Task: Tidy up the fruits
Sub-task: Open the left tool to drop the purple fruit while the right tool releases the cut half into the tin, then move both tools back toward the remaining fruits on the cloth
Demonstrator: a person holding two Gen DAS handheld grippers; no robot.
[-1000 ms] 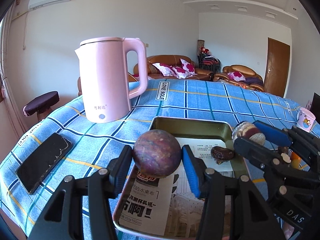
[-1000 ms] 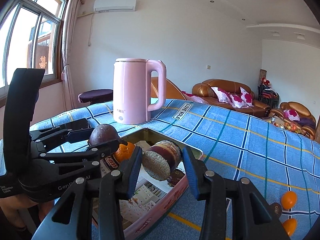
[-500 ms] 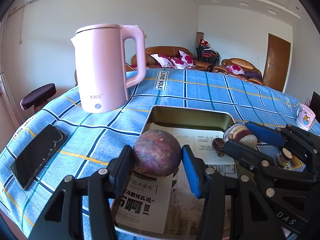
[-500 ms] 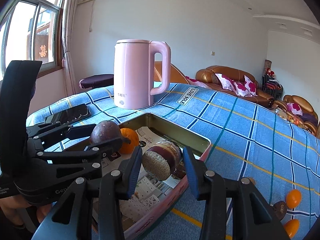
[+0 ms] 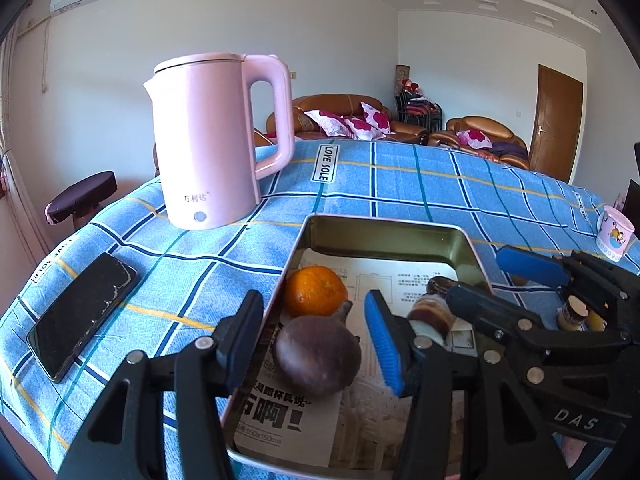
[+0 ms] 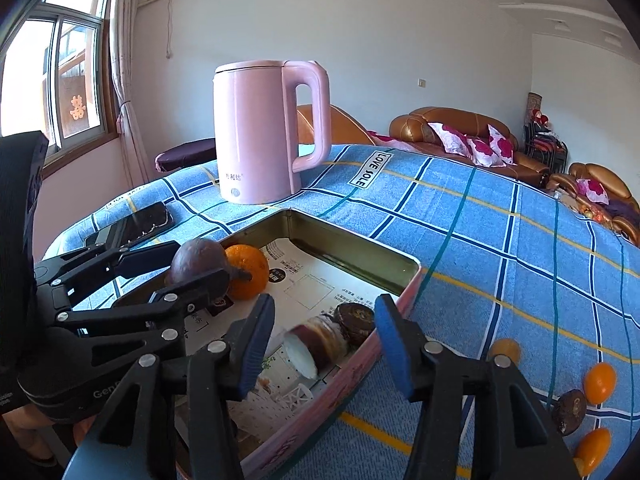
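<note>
A dark purple passion fruit (image 5: 318, 356) lies on the paper in the metal tray (image 5: 384, 226), just in front of an orange (image 5: 316, 296). My left gripper (image 5: 312, 336) straddles it; its jaws are opening and the pads stand clear of the fruit. A cut purple-and-white fruit piece (image 6: 308, 344), blurred, sits low in the tray (image 6: 352, 240) beside a dark round fruit (image 6: 356, 322). My right gripper (image 6: 324, 340) hangs over that piece; its jaws are opening too, and neither pad touches it. The orange (image 6: 246, 270) and the left gripper (image 6: 196, 264) show at the left of the right wrist view.
A pink kettle (image 5: 212, 140) stands behind the tray and a black phone (image 5: 84, 312) lies to its left on the blue checked cloth. A printed cup (image 5: 614, 232) sits far right. Small oranges (image 6: 599, 378) and a dark fruit (image 6: 570, 412) lie loose right of the tray.
Both grippers' jaws have widened. The passion fruit has slipped from the left pads down onto the paper. The cut piece has dropped from the right pads into the tray.
</note>
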